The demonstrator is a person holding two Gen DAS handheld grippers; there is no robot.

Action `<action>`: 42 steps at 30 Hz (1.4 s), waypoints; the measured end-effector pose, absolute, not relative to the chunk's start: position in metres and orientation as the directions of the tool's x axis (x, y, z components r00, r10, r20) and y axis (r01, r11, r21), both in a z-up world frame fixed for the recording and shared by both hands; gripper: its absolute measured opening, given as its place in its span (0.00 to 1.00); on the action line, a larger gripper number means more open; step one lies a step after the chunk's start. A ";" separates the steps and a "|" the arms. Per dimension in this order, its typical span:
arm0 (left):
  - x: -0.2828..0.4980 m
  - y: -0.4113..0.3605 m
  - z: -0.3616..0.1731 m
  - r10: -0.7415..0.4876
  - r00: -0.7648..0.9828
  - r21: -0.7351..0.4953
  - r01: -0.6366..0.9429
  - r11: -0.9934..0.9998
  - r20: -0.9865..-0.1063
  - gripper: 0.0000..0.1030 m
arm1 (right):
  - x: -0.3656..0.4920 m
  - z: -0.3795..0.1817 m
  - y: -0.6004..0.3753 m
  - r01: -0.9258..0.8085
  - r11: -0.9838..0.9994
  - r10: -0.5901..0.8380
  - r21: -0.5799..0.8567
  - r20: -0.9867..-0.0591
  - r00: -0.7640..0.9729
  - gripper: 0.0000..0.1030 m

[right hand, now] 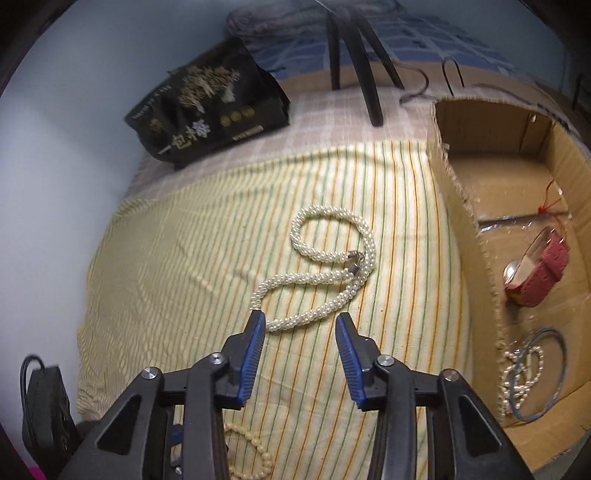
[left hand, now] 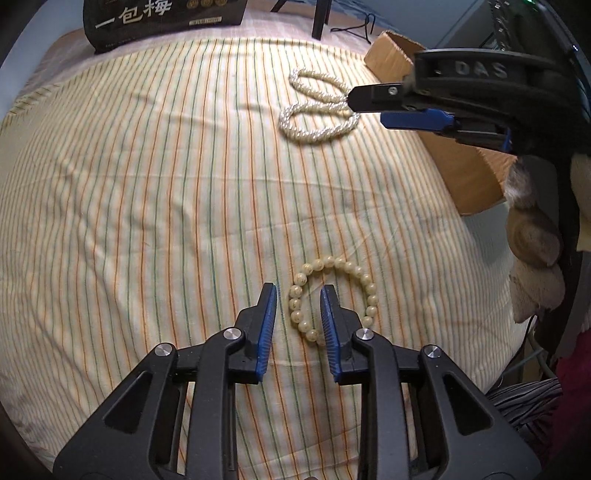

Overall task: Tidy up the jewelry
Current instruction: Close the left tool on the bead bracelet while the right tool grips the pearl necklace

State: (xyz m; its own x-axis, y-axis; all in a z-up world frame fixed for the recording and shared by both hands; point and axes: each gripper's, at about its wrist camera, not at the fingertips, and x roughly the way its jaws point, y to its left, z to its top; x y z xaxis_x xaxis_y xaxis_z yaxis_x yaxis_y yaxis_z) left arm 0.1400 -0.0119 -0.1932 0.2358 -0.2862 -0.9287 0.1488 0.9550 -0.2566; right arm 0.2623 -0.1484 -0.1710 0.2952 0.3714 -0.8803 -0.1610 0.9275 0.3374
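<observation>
A cardboard box (right hand: 465, 206) sits at the right edge of the striped cloth (left hand: 147, 184), its near wall standing between the loose jewelry and the pieces already inside. In the box lie a red wound piece with a shiny round face (right hand: 532, 273), a thin red cord (right hand: 550, 199) and, nearer the front, a string of small pearls tangled with a blue ring (right hand: 532, 373). At the far end a black packet printed with pale characters (right hand: 207, 114) leans up, and dark chair legs (right hand: 354, 59) and a loose black cable (left hand: 354, 27) stand beyond the cloth. A black device with a cable (right hand: 40, 402) sits off the cloth's near left corner.

The pearl rope necklace (right hand: 332, 266) lies in a loose figure-of-eight in the middle of the cloth, clasp showing. The right claw (right hand: 301, 319) hangs over its near loop with jaws partly apart, the left pad at the beads, nothing clamped. In the left wrist view that claw (left hand: 354, 101) reaches in from the right to the necklace (left hand: 317, 107).

The cream bead bracelet (left hand: 332, 299) lies nearer, flat on the cloth. The left claw (left hand: 297, 295) straddles its left arc, jaws narrowed but open, one finger inside the ring and one outside, beads between them unpinched.

The cloth is yellow with green and orange stripes, wrinkled, spread over a pale checked cover; a pale blue wall rises on the left
</observation>
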 end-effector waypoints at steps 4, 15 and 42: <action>0.139 -0.017 -0.199 -0.271 0.234 -0.238 0.163 0.958 -0.934 0.23 | 0.269 -0.186 -0.146 -0.130 0.945 0.326 0.300 -0.901 0.286 0.35; 0.150 -0.039 -0.207 -0.232 0.257 -0.183 0.200 0.962 -0.938 0.21 | 0.284 -0.202 -0.142 -0.092 0.958 0.286 0.271 -0.913 0.290 0.32; 0.138 -0.030 -0.158 -0.271 0.403 -0.225 0.160 0.961 -0.874 0.05 | 0.269 -0.159 -0.153 -0.127 0.937 0.349 0.326 -0.840 0.415 0.05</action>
State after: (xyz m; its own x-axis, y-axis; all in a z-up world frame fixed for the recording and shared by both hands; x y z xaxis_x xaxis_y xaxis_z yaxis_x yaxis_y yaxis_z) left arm 0.1377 -0.0302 -0.1585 0.4026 -0.2712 -0.8743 0.1598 0.9613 -0.2246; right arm 0.2689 -0.1529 -0.1594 0.4153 0.3491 -0.8400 -0.1270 0.9367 0.3264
